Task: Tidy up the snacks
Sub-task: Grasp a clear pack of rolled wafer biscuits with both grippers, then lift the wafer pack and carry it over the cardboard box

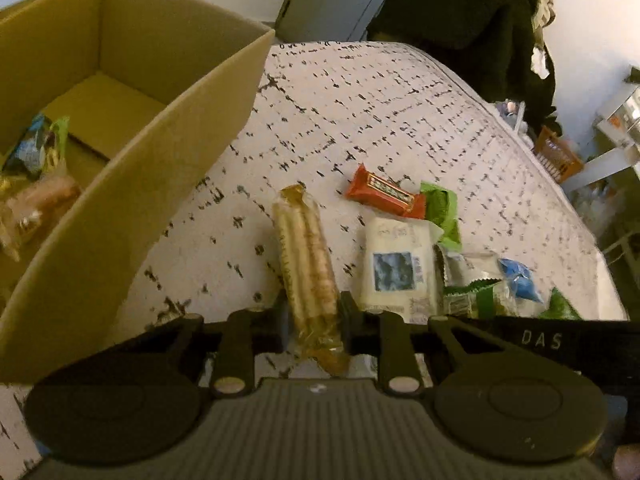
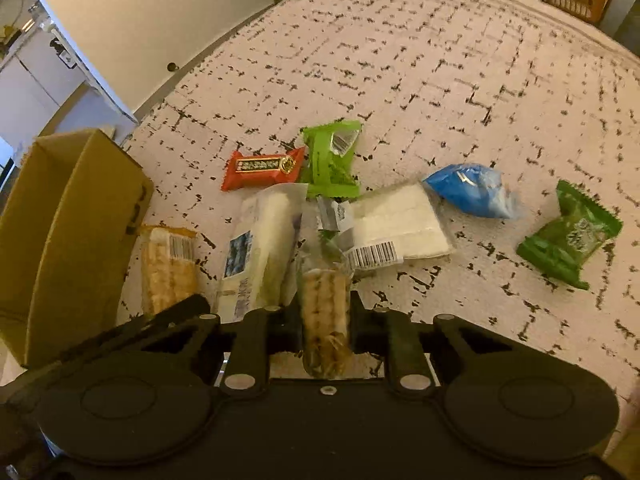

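The left gripper (image 1: 313, 322) is closed on a long wafer pack (image 1: 306, 264) in clear wrap, its pads pressing the pack's near end on both sides while the rest of the pack lies forward along the white, black-flecked bed cover (image 1: 400, 100). The cardboard box (image 1: 132, 168) stands just to the left of this pack, open at the top, with a few wrapped snacks (image 1: 34, 184) already lying on its floor.

The right gripper (image 2: 325, 326) is shut tight on a second cracker pack (image 2: 324, 312), a clear sleeve with tan biscuits inside, clamped between the two fingers and pointing away from the camera.

The remaining snacks lie in a loose cluster on the bed. In the right wrist view, a white packet with a blue picture (image 2: 260, 248) lies just left of the held pack, and a flat white packet with a barcode (image 2: 396, 224) lies just right of it. Beyond them lie a red candy bar (image 2: 262, 168) and, touching its end, a bright green wrapper (image 2: 332, 156). A blue pouch (image 2: 472, 190) lies near the flat white packet's far corner. A dark green packet (image 2: 570, 236) lies well apart on the right.
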Motion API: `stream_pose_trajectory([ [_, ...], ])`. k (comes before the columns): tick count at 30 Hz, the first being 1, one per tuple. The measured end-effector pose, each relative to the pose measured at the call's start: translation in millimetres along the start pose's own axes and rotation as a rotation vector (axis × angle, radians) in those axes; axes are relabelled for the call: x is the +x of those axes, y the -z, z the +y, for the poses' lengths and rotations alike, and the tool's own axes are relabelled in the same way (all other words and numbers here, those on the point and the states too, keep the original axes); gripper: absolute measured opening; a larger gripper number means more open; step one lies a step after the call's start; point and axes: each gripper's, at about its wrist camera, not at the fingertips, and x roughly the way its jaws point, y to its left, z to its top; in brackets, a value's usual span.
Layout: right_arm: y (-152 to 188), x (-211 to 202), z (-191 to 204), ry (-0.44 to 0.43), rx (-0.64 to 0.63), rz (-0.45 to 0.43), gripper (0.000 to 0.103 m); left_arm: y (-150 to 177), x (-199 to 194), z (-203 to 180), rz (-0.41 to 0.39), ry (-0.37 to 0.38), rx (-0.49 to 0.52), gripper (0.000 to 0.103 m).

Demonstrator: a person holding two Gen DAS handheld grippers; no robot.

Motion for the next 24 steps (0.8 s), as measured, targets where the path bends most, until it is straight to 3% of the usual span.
stream_pose_trajectory([
  [6, 0, -28, 5, -0.008, 0.039, -0.024, 0.019, 4, -25, -3, -0.034, 0.011, 0.017, 0.022],
  [24, 8, -117, 45, -0.108, 0.040, -0.255, 0.019, -9, -130, -7, -0.202, 0.056, 0.047, 0.022],
])
